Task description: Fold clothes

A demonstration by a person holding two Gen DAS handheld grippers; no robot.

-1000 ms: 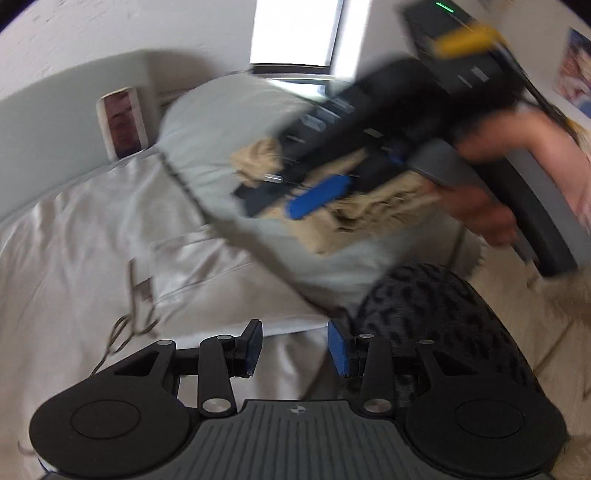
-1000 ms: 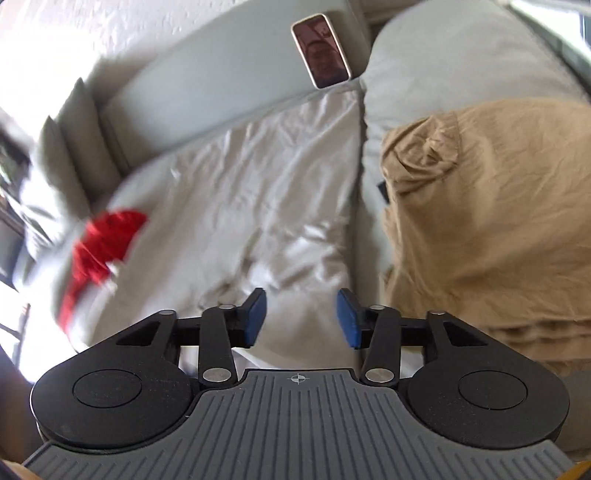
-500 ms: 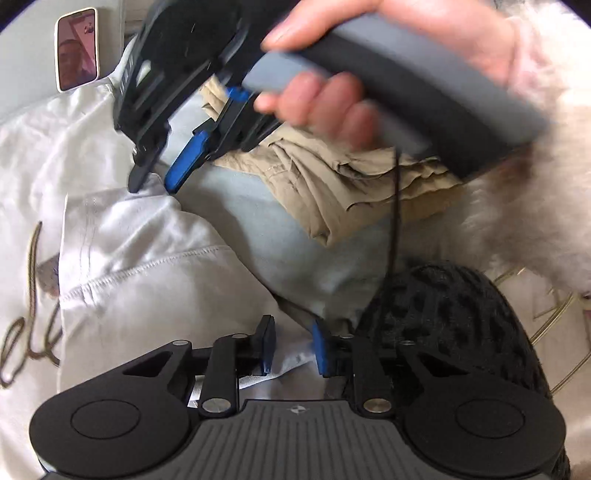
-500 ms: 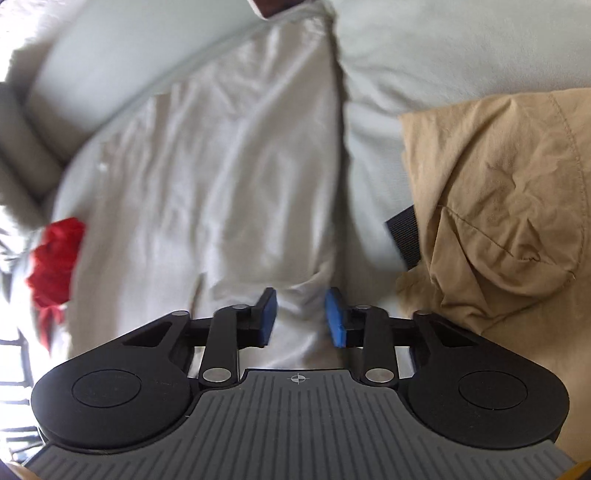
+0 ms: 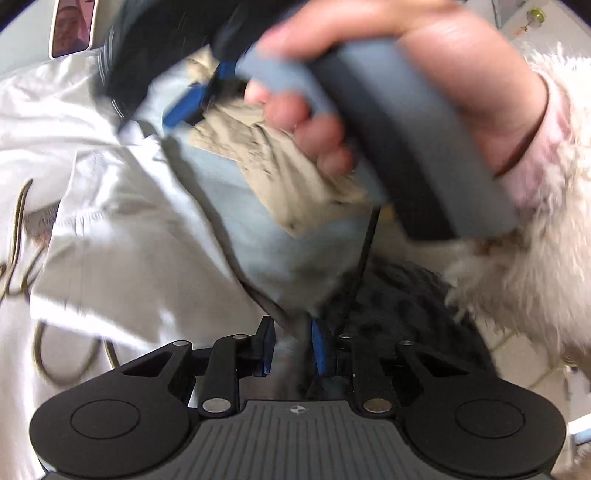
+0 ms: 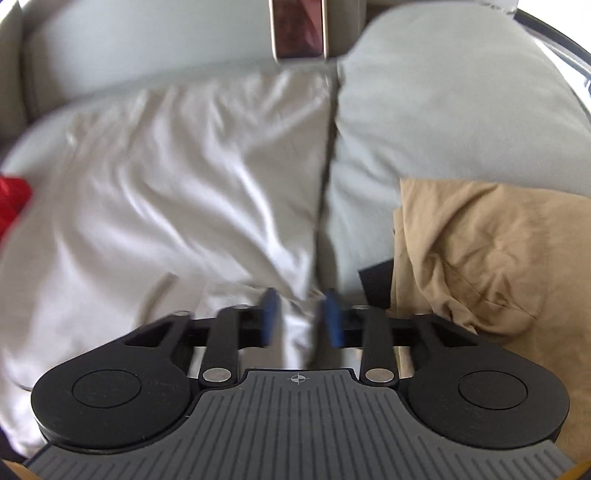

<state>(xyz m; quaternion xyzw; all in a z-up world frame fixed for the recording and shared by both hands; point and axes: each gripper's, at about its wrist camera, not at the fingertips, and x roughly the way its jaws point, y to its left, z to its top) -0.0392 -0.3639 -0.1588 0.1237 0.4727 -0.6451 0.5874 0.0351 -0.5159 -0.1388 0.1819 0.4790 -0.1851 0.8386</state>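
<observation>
A white garment [image 5: 110,206] with gold lettering lies spread on a sofa; it also shows in the right wrist view [image 6: 177,177]. My left gripper [image 5: 293,347] has its jaws narrowly apart around a fold of pale cloth at the garment's right edge. My right gripper [image 6: 301,317] has its jaws narrowly apart around the white garment's right edge, with cloth between the pads. In the left wrist view the right gripper [image 5: 192,99] is blurred, held in a hand above the cloth. Folded tan trousers [image 6: 491,266] lie on a grey cushion [image 6: 454,110] to the right.
A phone [image 6: 299,29] leans against the sofa back. A red garment [image 6: 11,203] lies at the far left. A dark spotted cushion [image 5: 406,314] sits at the sofa's right end. A fluffy white sleeve [image 5: 546,240] fills the right of the left wrist view.
Both grippers have narrowed from open and moved down onto the white garment's right edge. The right gripper and hand moved closer over the left wrist camera.
</observation>
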